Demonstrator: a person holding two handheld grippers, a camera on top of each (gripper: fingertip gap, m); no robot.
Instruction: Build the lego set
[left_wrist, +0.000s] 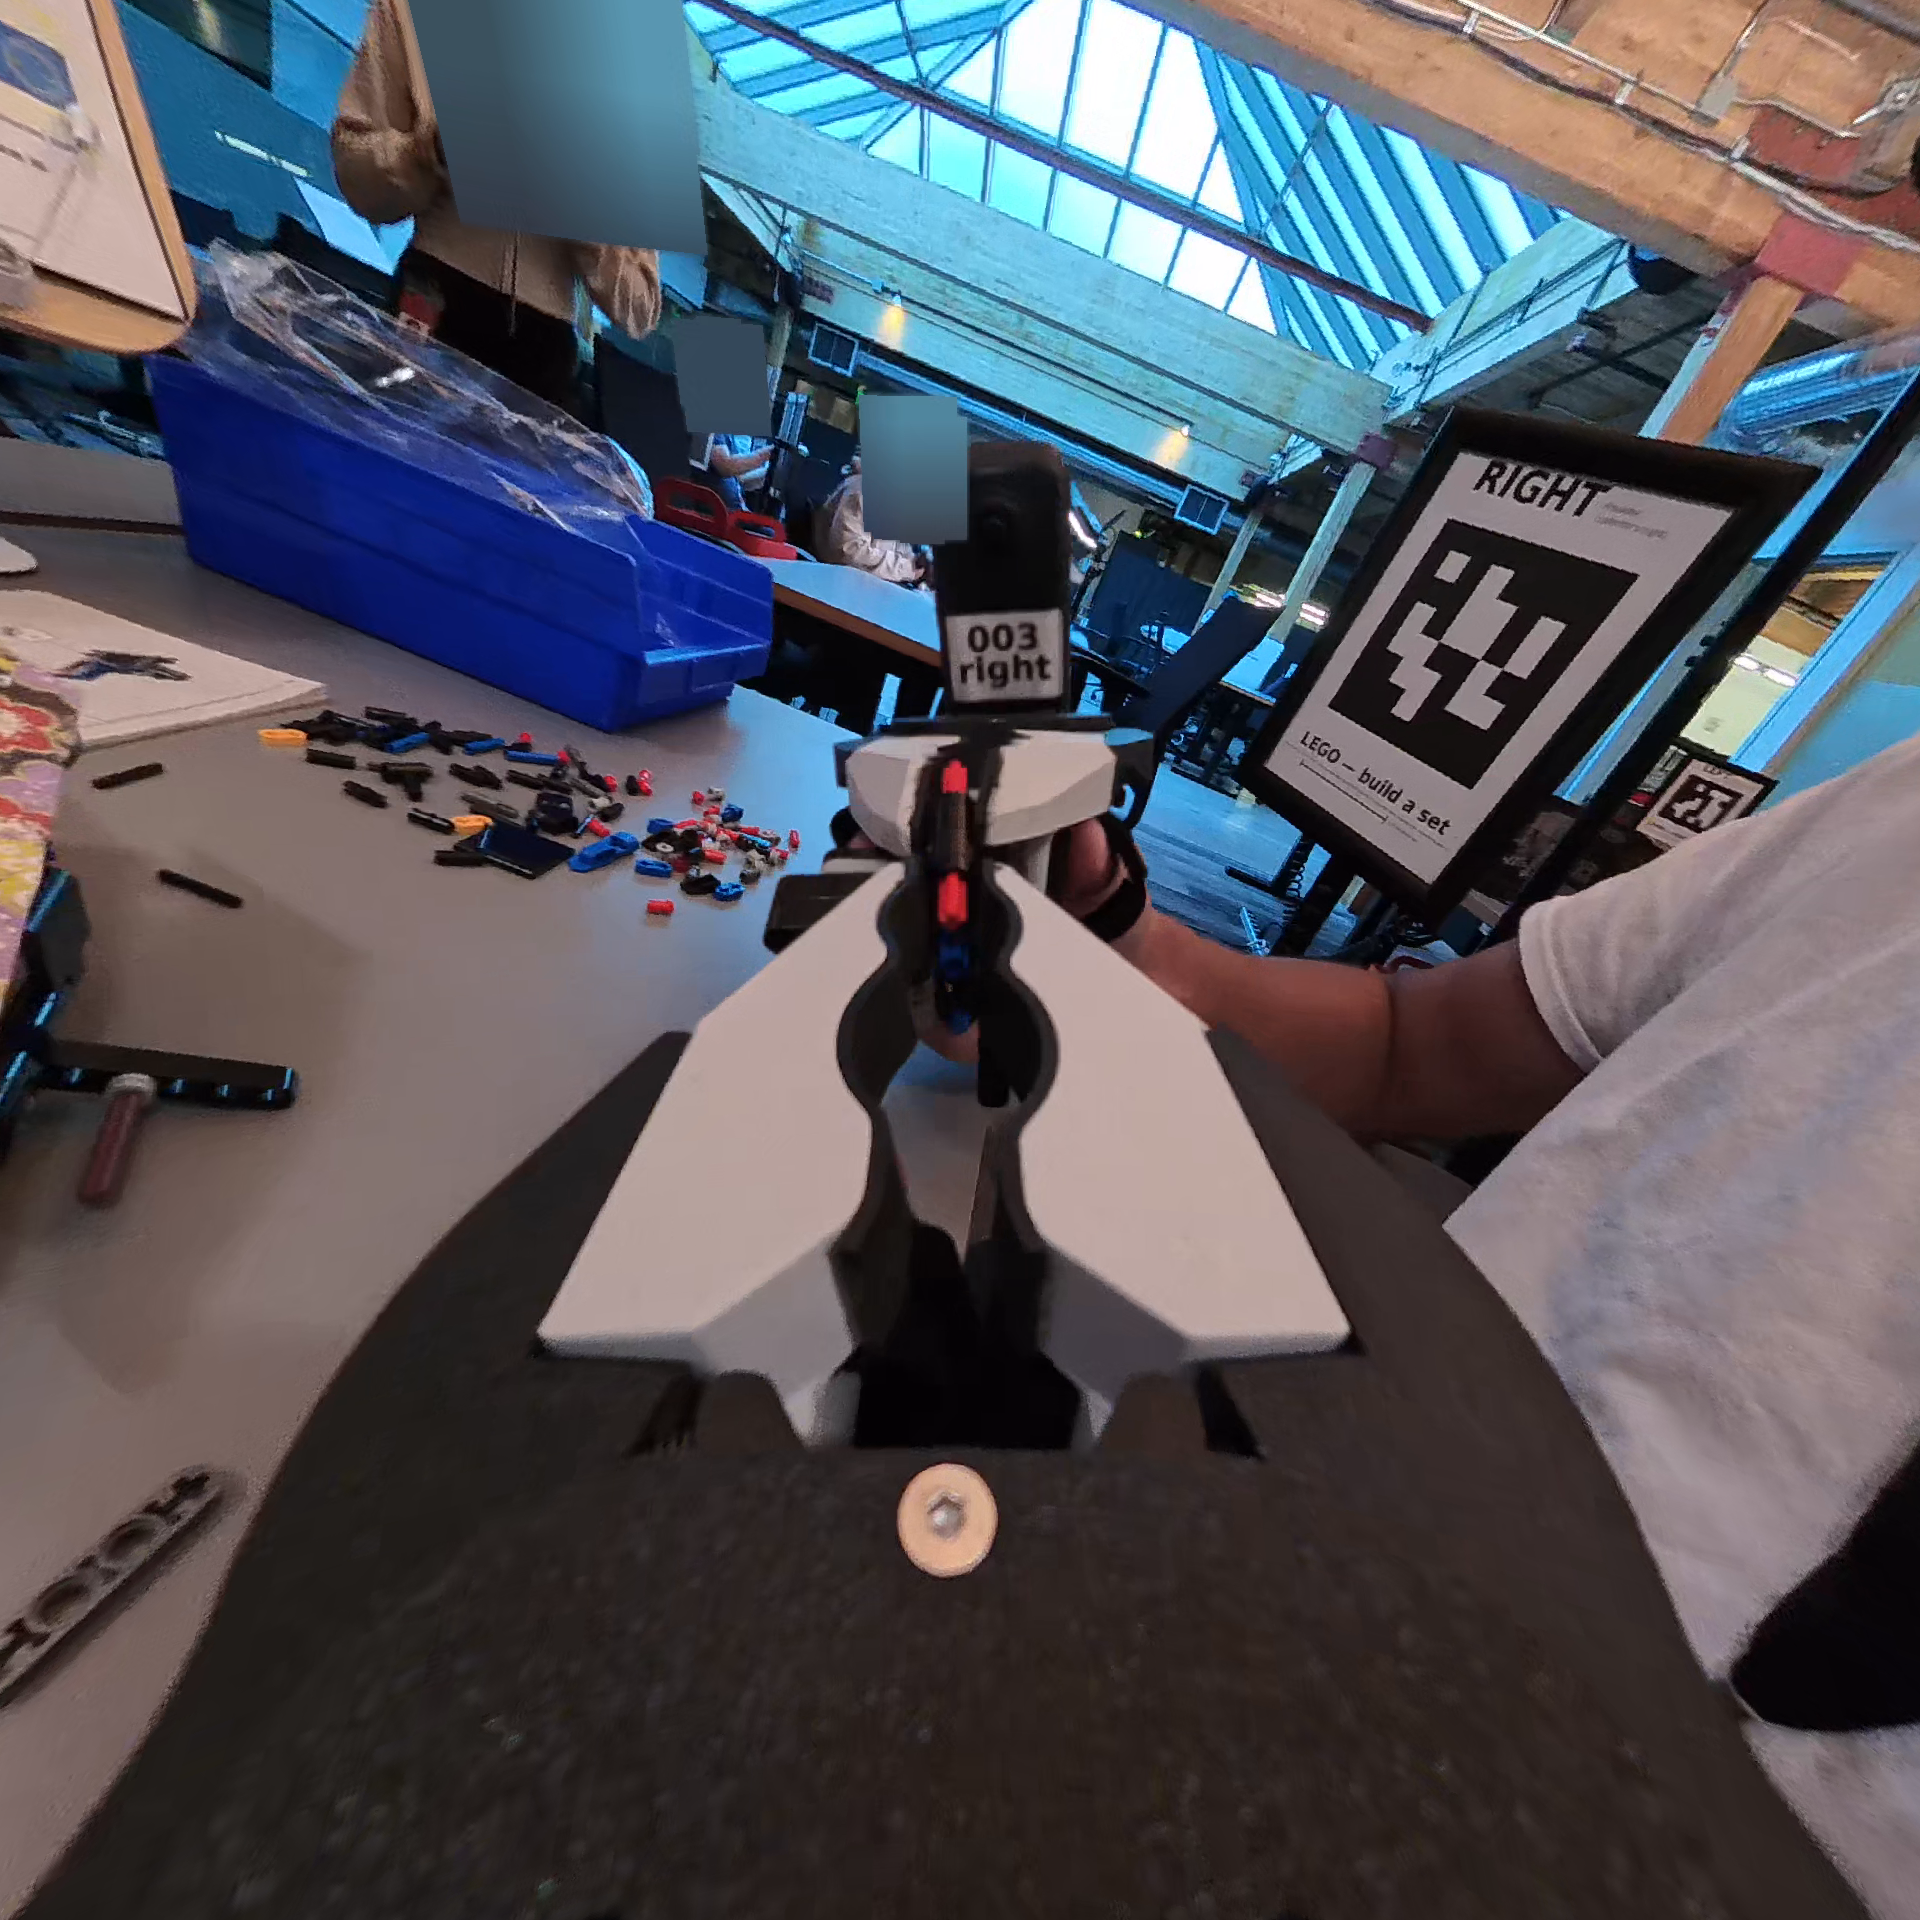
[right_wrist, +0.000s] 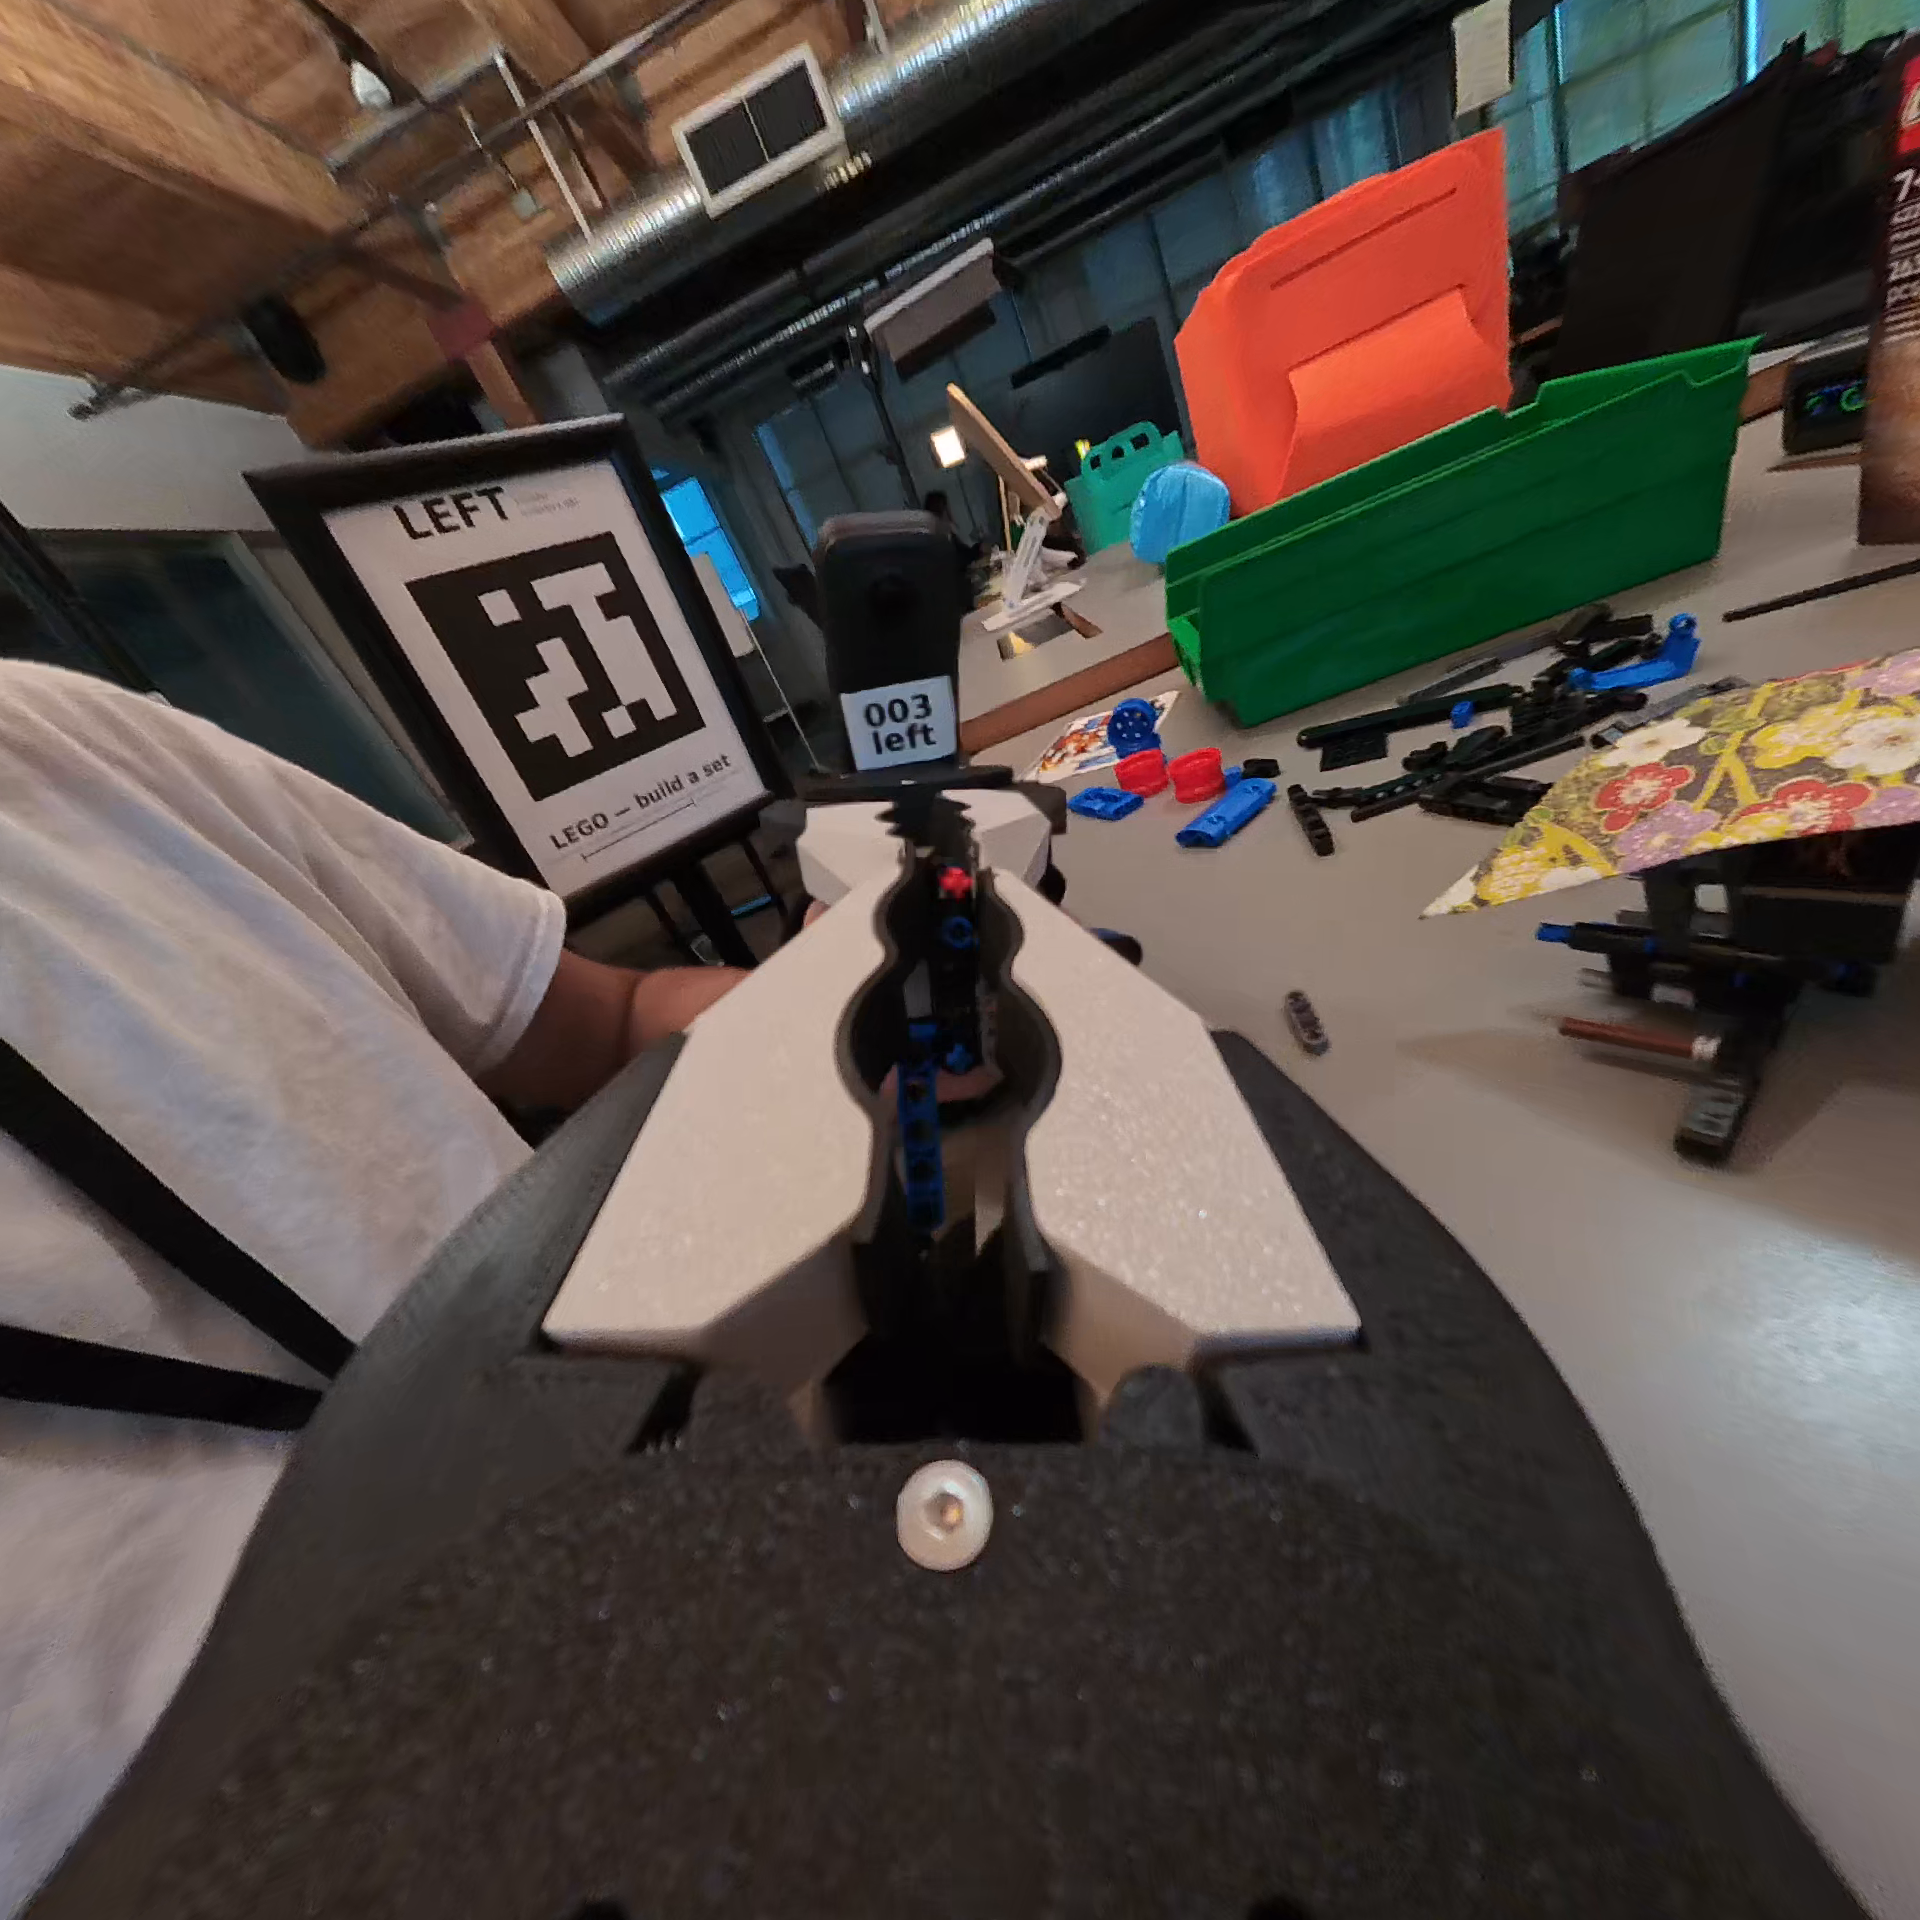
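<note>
A slim black lego assembly (left_wrist: 951, 883) with red and blue pins is held in the air above the grey table (left_wrist: 436, 1039), between the two claws that face each other. Its long axis runs from one claw to the other. The left gripper (left_wrist: 940, 1049) is clenched on one end, the right gripper (right_wrist: 951, 1039) on the other. A blue beam (right_wrist: 920, 1132) is seen only in the right wrist view, and the blue bin (left_wrist: 447, 561) only in the left one.

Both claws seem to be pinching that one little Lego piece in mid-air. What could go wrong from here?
The assembly is held above the table between the left gripper and right gripper, so a slip would likely drop it. Pushing unevenly could pop its red pins loose. A fallen pin might get lost among the loose parts.
</note>
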